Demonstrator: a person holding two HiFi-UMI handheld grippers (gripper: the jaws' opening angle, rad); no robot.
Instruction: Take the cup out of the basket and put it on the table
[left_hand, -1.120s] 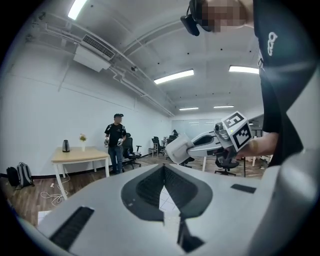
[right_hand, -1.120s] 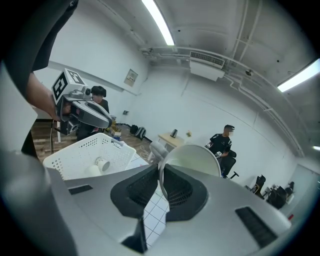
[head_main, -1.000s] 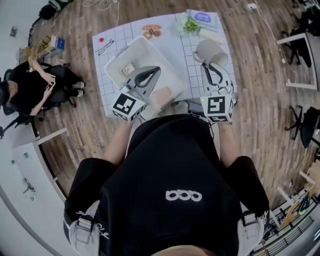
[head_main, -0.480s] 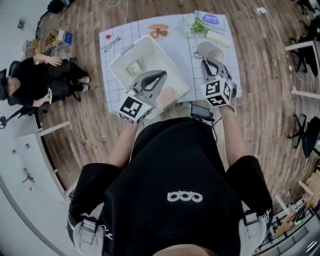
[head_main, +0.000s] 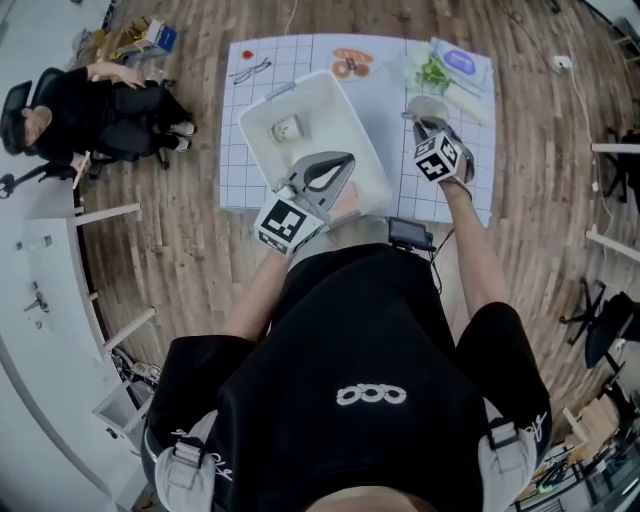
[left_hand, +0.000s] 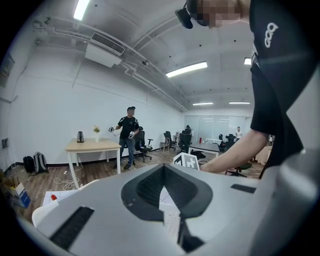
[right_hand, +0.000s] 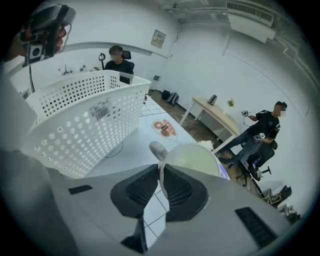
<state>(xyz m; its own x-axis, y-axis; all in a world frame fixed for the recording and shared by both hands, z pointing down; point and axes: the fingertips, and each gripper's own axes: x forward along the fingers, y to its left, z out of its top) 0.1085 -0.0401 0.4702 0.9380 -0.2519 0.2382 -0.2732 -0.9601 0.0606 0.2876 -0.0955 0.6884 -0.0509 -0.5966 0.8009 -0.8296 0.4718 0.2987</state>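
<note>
My right claw (head_main: 418, 122) is clamped on the rim of the cup (head_main: 430, 104), which sits beyond its tips, over the table (head_main: 465, 195) right of the basket (head_main: 262, 112). I judge straight down next. My left claw (head_main: 338, 163) is closed and empty.

The basket (right_hand: 85, 120) is coloured white and dotted with small holes. The desk (head_main: 240, 150) is white, crossed by thin dark squares. The cup (right_hand: 192, 160) is pale grey. The floor (head_main: 180, 240) is striped brown.
</note>
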